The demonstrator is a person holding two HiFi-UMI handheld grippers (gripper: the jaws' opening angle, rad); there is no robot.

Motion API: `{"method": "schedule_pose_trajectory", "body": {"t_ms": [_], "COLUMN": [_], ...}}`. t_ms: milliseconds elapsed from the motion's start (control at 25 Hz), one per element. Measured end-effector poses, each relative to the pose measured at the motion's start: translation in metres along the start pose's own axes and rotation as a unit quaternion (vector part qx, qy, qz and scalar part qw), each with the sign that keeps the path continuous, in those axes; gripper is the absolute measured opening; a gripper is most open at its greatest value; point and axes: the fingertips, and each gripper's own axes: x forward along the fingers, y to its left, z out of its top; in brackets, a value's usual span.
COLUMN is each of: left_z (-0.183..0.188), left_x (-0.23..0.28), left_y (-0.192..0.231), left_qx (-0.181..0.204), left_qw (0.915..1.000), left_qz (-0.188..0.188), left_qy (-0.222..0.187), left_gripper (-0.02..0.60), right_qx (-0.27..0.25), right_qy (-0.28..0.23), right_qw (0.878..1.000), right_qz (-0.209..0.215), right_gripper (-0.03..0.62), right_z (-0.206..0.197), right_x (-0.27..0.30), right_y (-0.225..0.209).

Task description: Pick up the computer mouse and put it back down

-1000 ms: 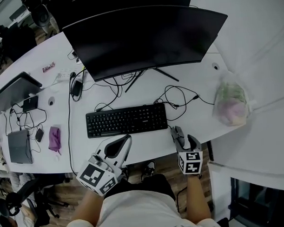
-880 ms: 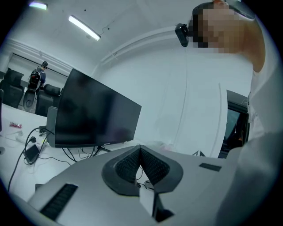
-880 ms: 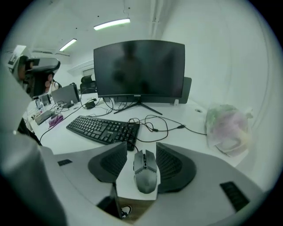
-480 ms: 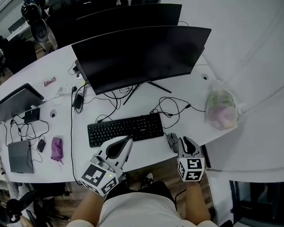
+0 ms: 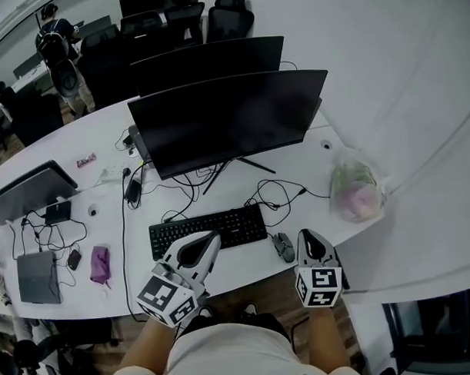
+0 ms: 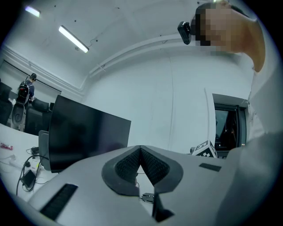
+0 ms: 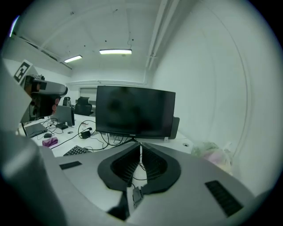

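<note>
The dark computer mouse lies on the white desk, just right of the black keyboard. My right gripper hangs above the desk's front edge, just right of the mouse and apart from it. Its jaws have just been closing and now stand shut with nothing between them. In the right gripper view, the mouse shows small through the gap below the jaws. My left gripper hovers over the desk edge below the keyboard, shut and empty.
A curved black monitor stands behind the keyboard, with cables trailing from it. A plastic bag sits at the desk's right end. A purple pouch and a laptop lie at the left. Office chairs stand behind the desk.
My right gripper, open at the mouse a second ago, has closed empty and lifted off to the mouse's right. The left gripper has risen a little. The mouse stays on the desk.
</note>
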Motion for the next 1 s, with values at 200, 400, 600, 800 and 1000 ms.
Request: {"method": "schedule_pose_trajectory", "body": {"t_ms": [200, 400, 600, 800, 1000], "left_z": [0.008, 0.015, 0.017, 0.018, 0.017], "left_x": [-0.006, -0.012, -0.02, -0.025, -0.029], "left_y": [-0.007, -0.012, -0.016, -0.017, -0.015], "left_qx": [0.009, 0.015, 0.017, 0.019, 0.018], "left_qw": [0.9999, 0.9996, 0.9995, 0.9995, 0.9995], "left_qz": [-0.01, -0.015, -0.014, -0.011, -0.004], "left_qy": [-0.007, -0.018, -0.024, -0.025, -0.024], "left_gripper": [0.005, 0.005, 0.005, 0.005, 0.005], "right_qx": [0.001, 0.0, 0.001, 0.003, 0.007], "right_qy": [-0.051, -0.103, -0.127, -0.13, -0.129], "right_qw": [0.999, 0.995, 0.992, 0.991, 0.991], "right_qz": [0.0, 0.004, 0.01, 0.014, 0.02], "right_gripper": [0.025, 0.021, 0.02, 0.02, 0.02], "right_z": [0.039, 0.079, 0.095, 0.094, 0.093], "right_x": [-0.026, -0.054, -0.073, -0.076, -0.075], "right_y": [0.004, 0.01, 0.017, 0.022, 0.026]}}
